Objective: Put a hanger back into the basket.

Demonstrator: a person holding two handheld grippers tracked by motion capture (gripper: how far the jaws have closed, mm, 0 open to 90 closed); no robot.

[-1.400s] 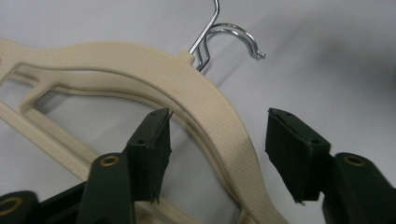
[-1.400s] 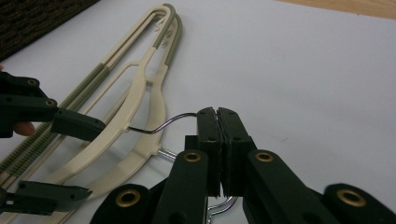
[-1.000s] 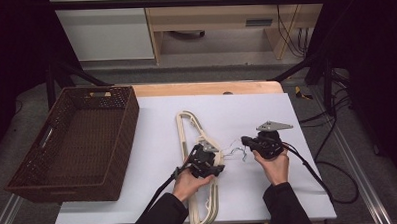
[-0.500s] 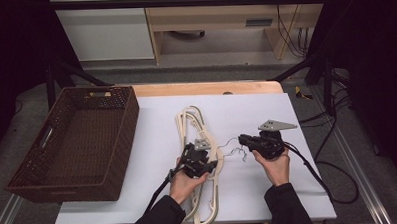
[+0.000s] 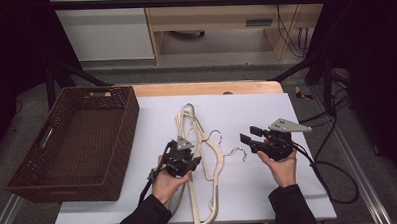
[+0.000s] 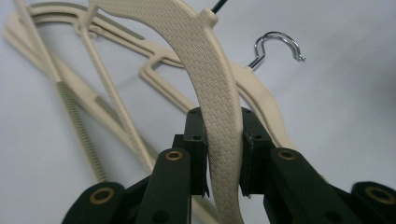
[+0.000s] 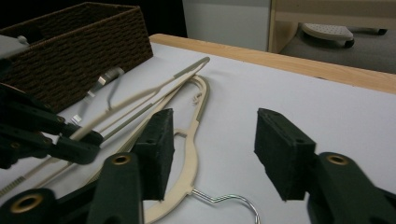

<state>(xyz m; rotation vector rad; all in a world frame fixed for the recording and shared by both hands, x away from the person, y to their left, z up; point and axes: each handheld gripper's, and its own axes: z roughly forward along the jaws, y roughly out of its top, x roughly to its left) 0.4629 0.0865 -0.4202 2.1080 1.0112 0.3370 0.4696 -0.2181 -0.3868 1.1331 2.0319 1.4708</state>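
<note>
Basket (image 5: 72, 141) sits beside cream hangers (image 5: 208, 156); left gripper (image 6: 223, 154) clamps one hanger, right gripper (image 7: 212, 154) has just been opening, nothing between.

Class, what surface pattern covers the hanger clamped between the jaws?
A cream, woven-looking diamond texture on the hanger; left gripper view.

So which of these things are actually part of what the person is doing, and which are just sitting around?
Part of the job:
- cream hanger clamped in the left gripper
- second cream hanger lying on the table
- right gripper, fingers apart after just opening, nothing between them
- wicker basket, probably where the hangers go

Just lying about:
- white table sheet
- wooden furniture behind the table
</note>
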